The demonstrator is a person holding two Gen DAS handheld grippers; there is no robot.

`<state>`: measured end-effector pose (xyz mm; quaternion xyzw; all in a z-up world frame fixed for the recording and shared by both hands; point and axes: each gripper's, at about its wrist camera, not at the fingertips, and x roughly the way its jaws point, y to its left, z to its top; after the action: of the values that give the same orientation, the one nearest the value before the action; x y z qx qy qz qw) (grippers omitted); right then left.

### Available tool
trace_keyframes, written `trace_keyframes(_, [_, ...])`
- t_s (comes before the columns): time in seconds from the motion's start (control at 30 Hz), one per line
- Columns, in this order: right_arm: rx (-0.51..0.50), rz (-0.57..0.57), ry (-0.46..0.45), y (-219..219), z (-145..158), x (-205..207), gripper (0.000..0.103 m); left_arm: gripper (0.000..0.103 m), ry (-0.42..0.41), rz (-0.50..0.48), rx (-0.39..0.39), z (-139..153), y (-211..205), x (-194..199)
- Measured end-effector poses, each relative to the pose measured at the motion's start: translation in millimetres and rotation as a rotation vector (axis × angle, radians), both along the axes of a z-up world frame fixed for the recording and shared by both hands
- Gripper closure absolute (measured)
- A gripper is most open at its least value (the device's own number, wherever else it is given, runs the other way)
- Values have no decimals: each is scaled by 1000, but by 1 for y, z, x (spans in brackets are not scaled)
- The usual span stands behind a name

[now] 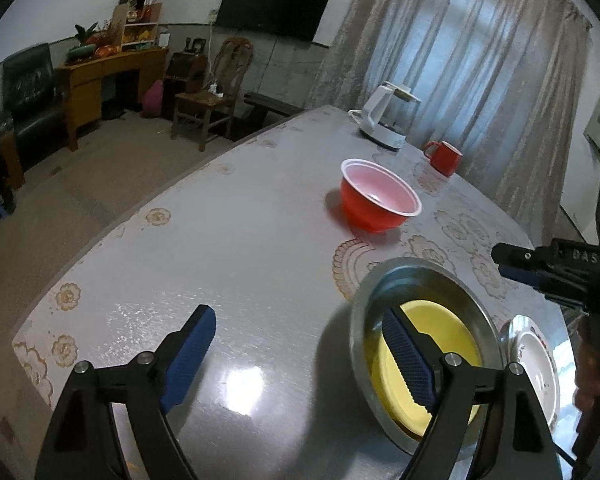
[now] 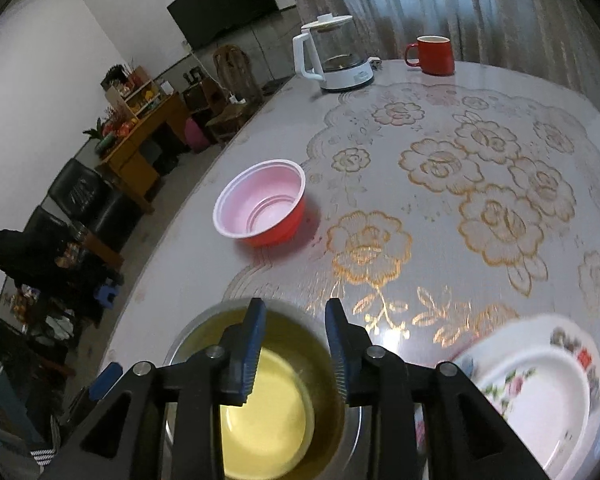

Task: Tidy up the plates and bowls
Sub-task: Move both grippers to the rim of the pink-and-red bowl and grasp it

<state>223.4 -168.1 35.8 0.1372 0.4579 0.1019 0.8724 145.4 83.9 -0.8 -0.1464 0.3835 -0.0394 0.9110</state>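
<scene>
A yellow bowl [image 1: 452, 332] [image 2: 268, 420] sits nested inside a steel bowl [image 1: 380, 292] [image 2: 180, 348] at the near side of the table. Farther back stands a red bowl [image 1: 380, 200] [image 2: 260, 204] with a pale inside. A white flowered plate [image 1: 536, 360] [image 2: 540, 400] lies right of the steel bowl. My left gripper [image 1: 298, 318] is open wide over bare tablecloth, its right finger overlapping the steel bowl's near rim. My right gripper [image 2: 295, 308] [image 1: 500, 262] hovers above the nested bowls, jaws a little apart with nothing between them.
A white kettle [image 1: 384, 120] [image 2: 336, 60] and a red mug [image 1: 446, 158] [image 2: 434, 54] stand at the table's far end by the curtain. The table edge [image 1: 148, 200] curves along the left, with a chair [image 1: 208, 100] beyond. A person's hand [image 1: 592, 372] holds the right gripper.
</scene>
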Motion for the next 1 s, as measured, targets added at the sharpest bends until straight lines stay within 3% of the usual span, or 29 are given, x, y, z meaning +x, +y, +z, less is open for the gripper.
trace_keyframes(0.37, [33,51,68,11,-12,65,72,15,27,36,-9,-9,10,14])
trace_keyframes(0.57, [109,36,150,13,-28,111,69,15,46,50,-1,-11,13,25])
trace_keyframes(0.83, [121,24,232,16,-57,142,69,15,53,49,15,-11,10,43])
trace_keyframes(1.0, [142,34,228,15,-66,147,69,15,49,42,29,-7,4,58])
